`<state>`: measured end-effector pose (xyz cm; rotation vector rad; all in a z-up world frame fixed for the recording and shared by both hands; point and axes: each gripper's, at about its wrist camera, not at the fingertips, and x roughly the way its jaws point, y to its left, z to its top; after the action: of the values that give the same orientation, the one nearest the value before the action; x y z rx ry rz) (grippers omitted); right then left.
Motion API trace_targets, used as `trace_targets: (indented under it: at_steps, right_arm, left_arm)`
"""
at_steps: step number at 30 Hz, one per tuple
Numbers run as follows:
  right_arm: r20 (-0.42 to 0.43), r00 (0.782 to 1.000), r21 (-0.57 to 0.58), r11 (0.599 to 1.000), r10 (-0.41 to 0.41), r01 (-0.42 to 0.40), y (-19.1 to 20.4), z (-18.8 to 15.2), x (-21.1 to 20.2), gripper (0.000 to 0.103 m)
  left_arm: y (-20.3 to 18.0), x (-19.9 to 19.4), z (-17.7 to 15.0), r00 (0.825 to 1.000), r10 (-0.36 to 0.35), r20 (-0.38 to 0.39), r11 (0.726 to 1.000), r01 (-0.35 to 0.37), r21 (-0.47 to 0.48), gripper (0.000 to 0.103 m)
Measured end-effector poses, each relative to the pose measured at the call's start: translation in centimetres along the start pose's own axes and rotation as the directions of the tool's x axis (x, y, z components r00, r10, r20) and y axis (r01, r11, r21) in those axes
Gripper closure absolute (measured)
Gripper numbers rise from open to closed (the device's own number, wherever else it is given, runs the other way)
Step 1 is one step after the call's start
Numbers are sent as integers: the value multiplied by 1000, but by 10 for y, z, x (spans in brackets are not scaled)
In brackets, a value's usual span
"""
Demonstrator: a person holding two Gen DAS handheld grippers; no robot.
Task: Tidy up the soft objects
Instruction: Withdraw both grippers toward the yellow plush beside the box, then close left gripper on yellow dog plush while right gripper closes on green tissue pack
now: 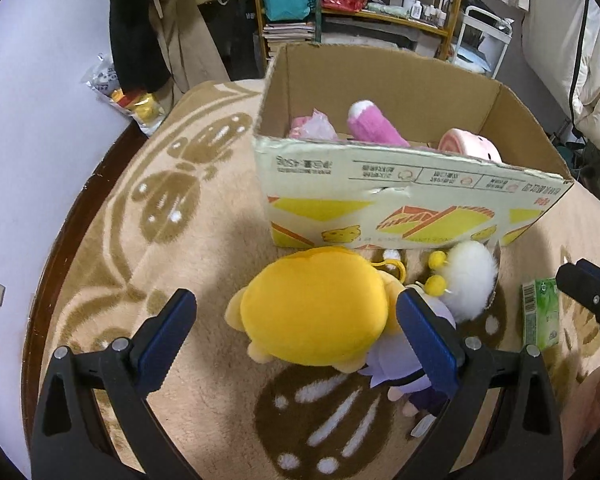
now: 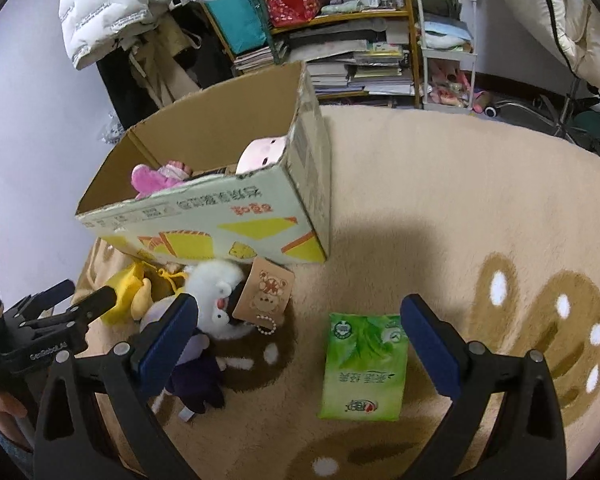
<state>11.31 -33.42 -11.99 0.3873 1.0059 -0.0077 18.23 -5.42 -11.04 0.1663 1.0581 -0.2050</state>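
Note:
An open cardboard box stands on the beige rug and holds pink soft toys. In front of it lie a yellow plush, a white fluffy plush and a purple doll. My left gripper is open, its fingers on either side of the yellow plush. My right gripper is open over a green tissue pack, whose near part lies between its fingers.
A brown card tag with a bead chain rests by the white plush. Shelves with books, bags and bottles stand behind the box, with hanging clothes at left. The rug's dark edge curves along the left.

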Motion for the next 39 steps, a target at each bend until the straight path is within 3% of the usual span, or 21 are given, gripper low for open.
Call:
trace_targets:
  at_steps: [12, 15, 27, 30, 34, 36, 39]
  right_arm:
    - [-65, 996, -34, 998, -56, 54, 1, -6, 19, 0]
    - [-90, 994, -25, 998, -67, 65, 0, -7, 25, 6]
    - [-160, 977, 36, 988, -141, 148, -22, -11, 36, 7]
    - [-169, 978, 60, 989, -126, 138, -30, -11, 37, 14]
    - [-211, 972, 80, 989, -102, 121, -36, -12, 45, 40]
    - [-217, 971, 69, 990, -103, 120, -35, -13, 46, 42]
    - [-211, 973, 56, 992, -97, 111, -34, -13, 45, 43]
  left_arm:
    - [-5, 24, 0, 999, -20, -48, 1000, 20, 6, 4]
    - [-1, 28, 1, 997, -42, -64, 999, 41, -23, 4]
    - [9, 43, 3, 992, -76, -96, 994, 68, -87, 4]
    - [8, 45, 3, 994, -58, -96, 996, 51, -77, 4]
    - [11, 49, 5, 991, -75, -106, 993, 65, -95, 4]
    - [12, 50, 4, 990, -87, -109, 992, 76, -101, 12]
    - [11, 50, 5, 990, -96, -104, 992, 87, -88, 15]
